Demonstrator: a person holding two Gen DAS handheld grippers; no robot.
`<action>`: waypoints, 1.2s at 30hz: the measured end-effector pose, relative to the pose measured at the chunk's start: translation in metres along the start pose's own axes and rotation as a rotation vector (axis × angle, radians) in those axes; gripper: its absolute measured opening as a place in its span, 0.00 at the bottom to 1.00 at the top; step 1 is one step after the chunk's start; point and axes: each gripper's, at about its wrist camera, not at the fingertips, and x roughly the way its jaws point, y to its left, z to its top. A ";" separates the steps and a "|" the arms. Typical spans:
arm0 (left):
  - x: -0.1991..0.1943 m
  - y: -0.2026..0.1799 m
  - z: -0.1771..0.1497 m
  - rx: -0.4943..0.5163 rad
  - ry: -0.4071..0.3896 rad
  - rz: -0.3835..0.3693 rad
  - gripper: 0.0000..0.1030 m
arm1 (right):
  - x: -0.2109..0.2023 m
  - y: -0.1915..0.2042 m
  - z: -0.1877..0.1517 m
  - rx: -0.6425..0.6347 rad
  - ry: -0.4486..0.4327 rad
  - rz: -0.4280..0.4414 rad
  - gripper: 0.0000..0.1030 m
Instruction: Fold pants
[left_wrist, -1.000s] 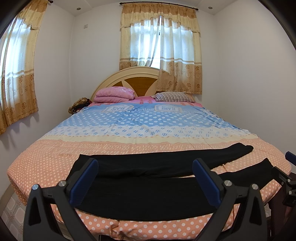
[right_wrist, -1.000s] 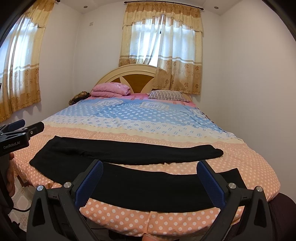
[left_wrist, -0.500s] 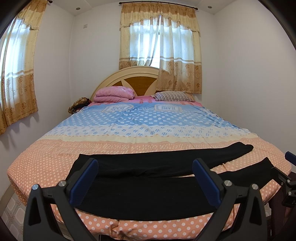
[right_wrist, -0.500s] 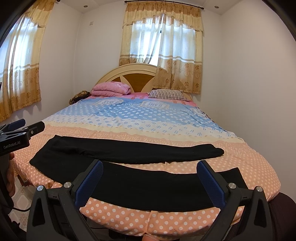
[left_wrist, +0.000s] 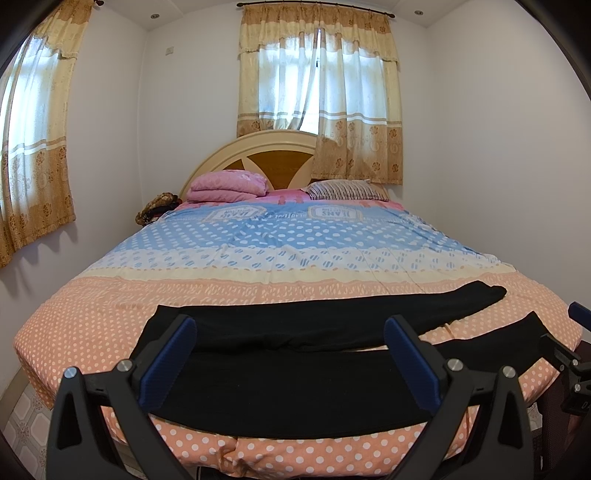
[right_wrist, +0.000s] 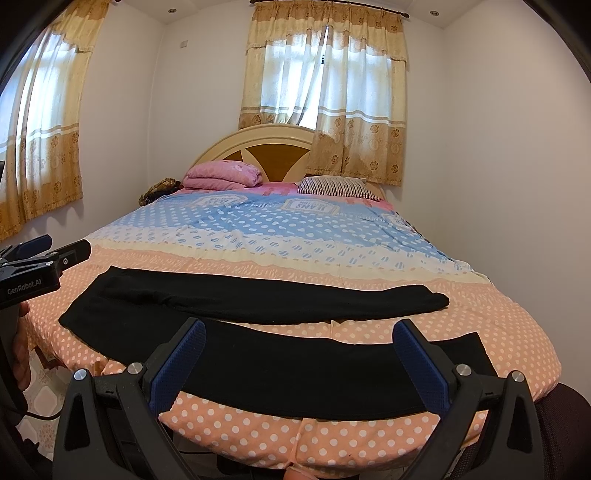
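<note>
pants (left_wrist: 295, 384): black, spread flat across the foot of the bed (left_wrist: 92, 325), legs splayed apart toward the right
left tongs (left_wrist: 291, 369): jaws wide apart, empty, hovering above waist end
right tongs (right_wrist: 299, 365): jaws wide apart, empty, above near leg

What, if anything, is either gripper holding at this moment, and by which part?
Nothing is held. The left gripper and right gripper are both open, hovering at the foot of the bed, clear of the black pants lying spread out flat.
</note>
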 end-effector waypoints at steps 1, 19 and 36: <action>0.000 0.000 -0.001 0.000 0.001 0.000 1.00 | 0.000 0.000 0.000 0.000 0.001 0.001 0.99; 0.003 -0.001 -0.005 0.002 0.013 0.003 1.00 | 0.002 0.002 -0.002 -0.005 0.008 0.002 0.99; 0.031 0.010 -0.011 0.010 0.045 0.037 1.00 | 0.017 -0.001 -0.008 0.000 0.038 0.020 0.99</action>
